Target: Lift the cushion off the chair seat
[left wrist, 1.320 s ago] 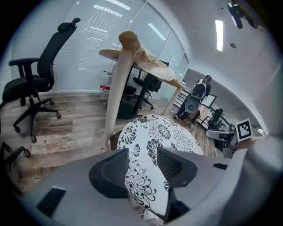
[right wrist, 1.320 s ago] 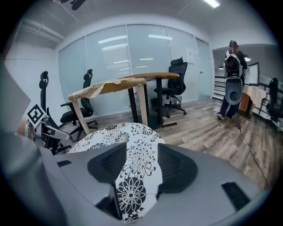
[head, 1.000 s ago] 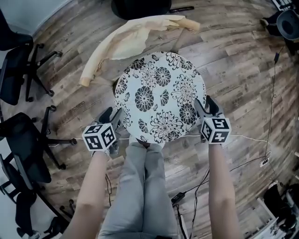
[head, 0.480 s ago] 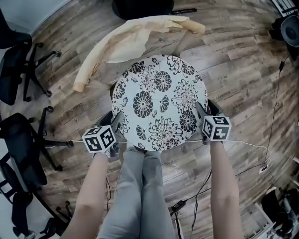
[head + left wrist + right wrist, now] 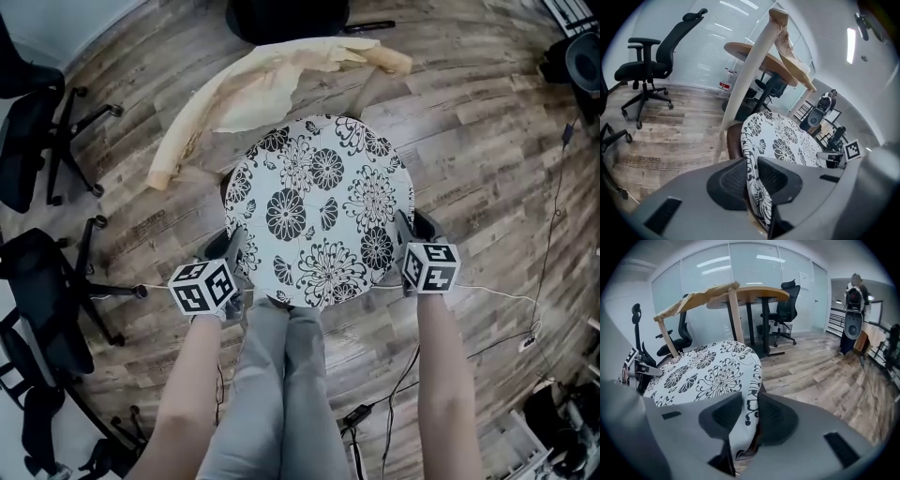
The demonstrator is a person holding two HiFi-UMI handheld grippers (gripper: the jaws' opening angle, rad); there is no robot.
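Clamped the cushion at both sides, flat on the seat.

Stood with grey legs just at the near rim, forearms stretched forward on either side of them. Pinched the left rim with the left gripper, closed on it just now, with the flowered fabric pressed between both pads. Did the same at the right rim with the right gripper, also closed just now, with the cushion edge caught between the pads. Lay round and level on the brown seat, covering nearly all of it. Backed further off by a pale curved backrest. Surrounded by a wooden floor, with black office chairs well apart at the left. Seen farthest, from the right gripper view, a round table before a glass wall.
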